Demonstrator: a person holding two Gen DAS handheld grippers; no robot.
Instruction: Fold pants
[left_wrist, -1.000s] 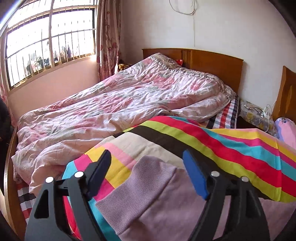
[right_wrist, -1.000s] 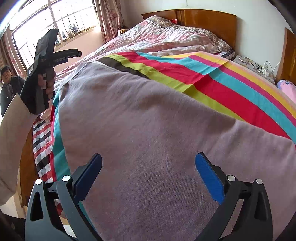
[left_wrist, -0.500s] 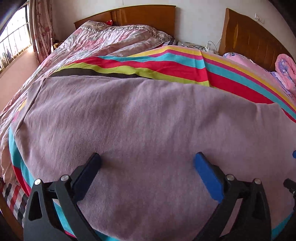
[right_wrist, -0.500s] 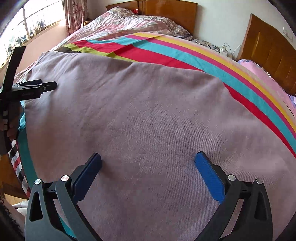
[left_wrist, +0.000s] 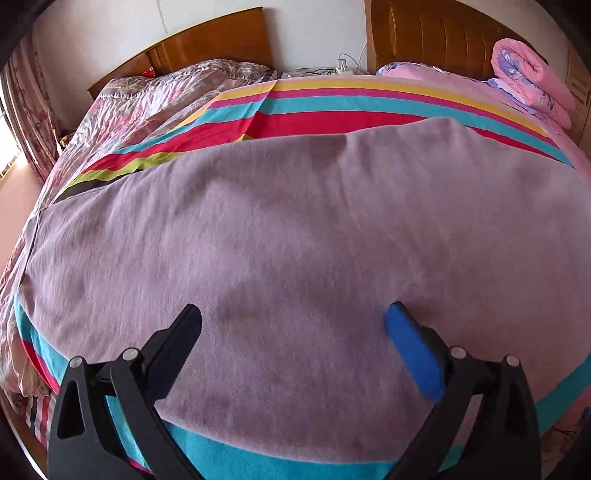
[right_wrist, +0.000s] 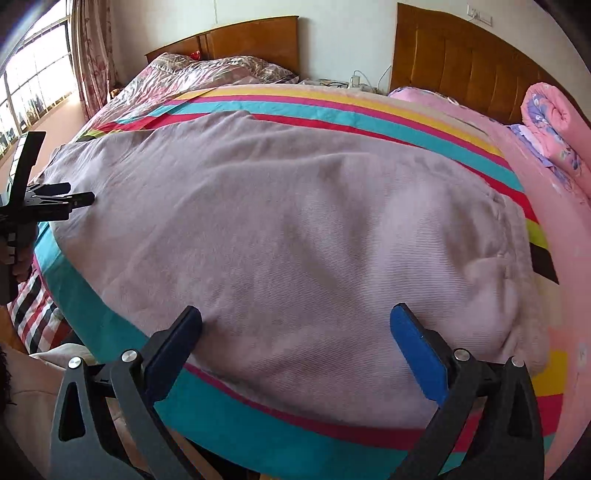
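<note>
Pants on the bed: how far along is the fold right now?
Done: the mauve pants lie spread across the striped blanket, apparently already doubled leg over leg, waistband end at the right. In hand: nothing; the left tongs and right tongs are both open above the near edge. Left: grip the fabric and fold it across its length.
</note>
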